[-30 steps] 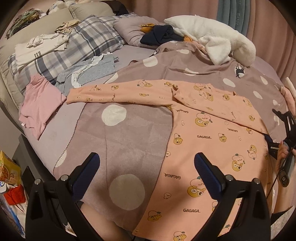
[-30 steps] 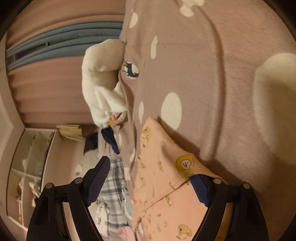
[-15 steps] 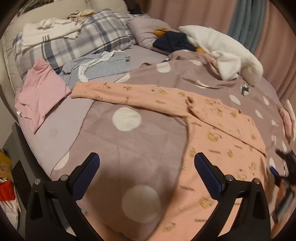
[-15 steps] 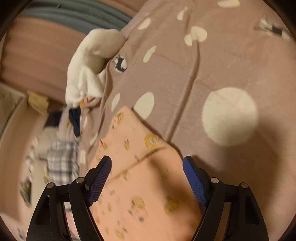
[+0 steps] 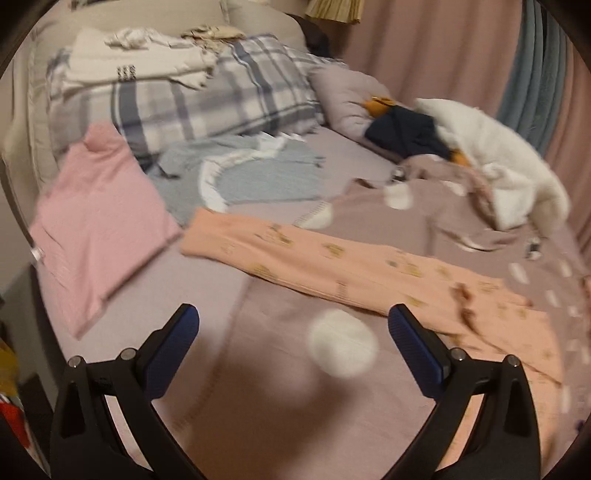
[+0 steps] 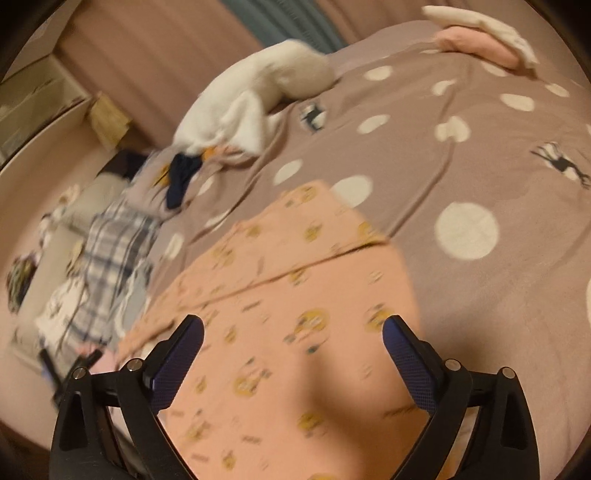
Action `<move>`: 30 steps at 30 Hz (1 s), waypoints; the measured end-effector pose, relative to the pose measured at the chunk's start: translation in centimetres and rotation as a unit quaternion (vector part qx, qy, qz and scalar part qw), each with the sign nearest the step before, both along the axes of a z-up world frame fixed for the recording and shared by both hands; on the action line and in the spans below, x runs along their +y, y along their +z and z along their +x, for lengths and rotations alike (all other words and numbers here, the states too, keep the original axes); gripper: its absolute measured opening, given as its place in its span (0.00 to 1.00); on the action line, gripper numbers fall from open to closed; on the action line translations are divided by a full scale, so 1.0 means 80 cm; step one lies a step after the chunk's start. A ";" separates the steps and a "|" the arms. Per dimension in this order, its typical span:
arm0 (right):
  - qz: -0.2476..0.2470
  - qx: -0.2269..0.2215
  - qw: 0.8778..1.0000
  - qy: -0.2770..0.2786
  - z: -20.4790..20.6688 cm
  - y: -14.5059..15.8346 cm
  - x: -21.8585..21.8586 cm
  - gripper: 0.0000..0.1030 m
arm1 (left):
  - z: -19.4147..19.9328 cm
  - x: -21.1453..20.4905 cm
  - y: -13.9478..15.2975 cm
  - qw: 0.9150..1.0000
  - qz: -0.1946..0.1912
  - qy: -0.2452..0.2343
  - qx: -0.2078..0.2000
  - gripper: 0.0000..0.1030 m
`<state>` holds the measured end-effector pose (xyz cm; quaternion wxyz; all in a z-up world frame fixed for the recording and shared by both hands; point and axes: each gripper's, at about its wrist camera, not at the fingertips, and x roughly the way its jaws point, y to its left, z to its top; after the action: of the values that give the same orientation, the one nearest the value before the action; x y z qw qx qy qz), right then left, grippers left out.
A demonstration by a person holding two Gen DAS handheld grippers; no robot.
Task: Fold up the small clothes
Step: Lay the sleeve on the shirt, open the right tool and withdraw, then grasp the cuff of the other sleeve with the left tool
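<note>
A peach long-sleeved shirt with yellow cartoon prints (image 5: pixel 369 266) lies spread flat on the mauve polka-dot blanket (image 5: pixel 332 387). Its left sleeve stretches out toward the pink garment. My left gripper (image 5: pixel 293 332) is open and empty, hovering above the blanket just short of that sleeve. In the right wrist view the shirt's body (image 6: pixel 295 325) fills the middle, with the other sleeve folded across the chest. My right gripper (image 6: pixel 293 343) is open and empty above the shirt's body.
A pink garment (image 5: pixel 96 221) and a grey-blue garment (image 5: pixel 251 177) lie beyond the sleeve. Plaid bedding (image 5: pixel 207 99), a white fleece (image 5: pixel 498 173) and a dark navy garment (image 5: pixel 406 133) sit at the bed's head. A folded pink and cream stack (image 6: pixel 480 33) lies far right.
My left gripper has swung left and forward toward the outstretched sleeve. My right gripper has let go of the shirt's edge, rotated upright and now hovers over the shirt's body.
</note>
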<state>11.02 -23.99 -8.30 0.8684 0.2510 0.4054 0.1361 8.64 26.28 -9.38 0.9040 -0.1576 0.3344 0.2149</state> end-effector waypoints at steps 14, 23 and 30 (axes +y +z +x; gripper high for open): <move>-0.076 0.053 0.994 -0.055 0.009 -0.023 0.003 0.97 | 0.057 0.159 -0.079 0.945 -0.327 -0.012 -0.023 0.99; -0.108 0.084 0.990 -0.024 0.021 -0.043 0.040 0.97 | 0.051 0.201 -0.098 0.885 -0.457 0.004 -0.093 0.99; -0.182 0.079 0.980 -0.004 0.019 -0.044 0.066 0.97 | 0.062 0.239 -0.101 0.870 -0.476 0.032 -0.126 0.97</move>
<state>12.58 -18.68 -11.81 0.8652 0.1004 0.4900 0.0363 13.60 45.40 -17.43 0.7463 -0.6056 0.2738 0.0369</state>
